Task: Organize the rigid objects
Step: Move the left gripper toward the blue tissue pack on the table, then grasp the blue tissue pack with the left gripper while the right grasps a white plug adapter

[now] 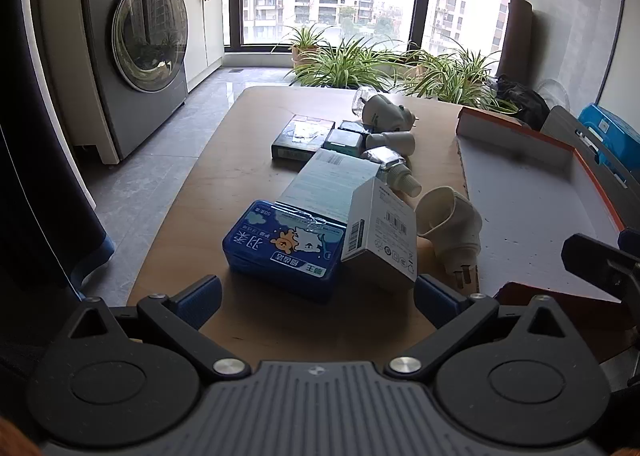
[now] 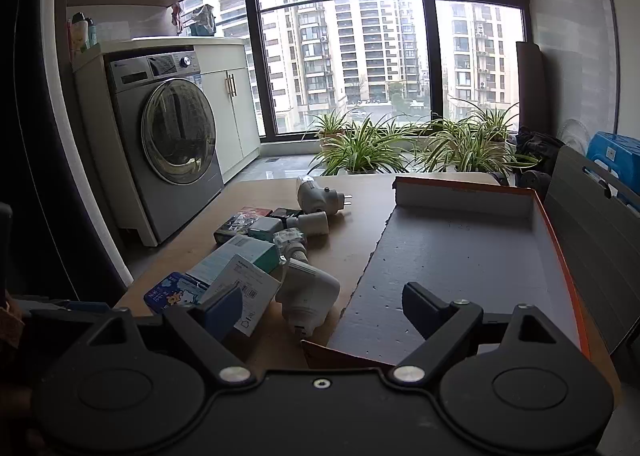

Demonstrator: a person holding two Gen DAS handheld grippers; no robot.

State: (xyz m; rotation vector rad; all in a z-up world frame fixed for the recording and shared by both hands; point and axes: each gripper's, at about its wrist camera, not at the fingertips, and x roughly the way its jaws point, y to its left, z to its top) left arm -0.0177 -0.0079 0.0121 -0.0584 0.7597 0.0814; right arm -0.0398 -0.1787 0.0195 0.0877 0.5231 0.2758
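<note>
A row of small objects lies on the wooden table (image 1: pixel 248 128): a blue floss box (image 1: pixel 284 248), a tilted white carton (image 1: pixel 380 234), a long teal carton (image 1: pixel 332 184), a white plug-in heater (image 1: pixel 452 230), small bottles (image 1: pixel 394 166), dark flat boxes (image 1: pixel 302 136) and a second plug-in heater (image 1: pixel 386 108). An open shallow box with orange rim (image 1: pixel 528 192) lies to the right, empty. My left gripper (image 1: pixel 318 298) is open just before the blue box. My right gripper (image 2: pixel 320 306) is open above the near corner of the shallow box (image 2: pixel 460 256), next to the white heater (image 2: pixel 308 292).
A washing machine (image 1: pixel 140 40) and cabinets stand at the left beyond the table. Potted plants (image 1: pixel 360 60) line the window behind the table. A grey chair back (image 2: pixel 592 216) and a blue stool (image 2: pixel 616 160) stand to the right.
</note>
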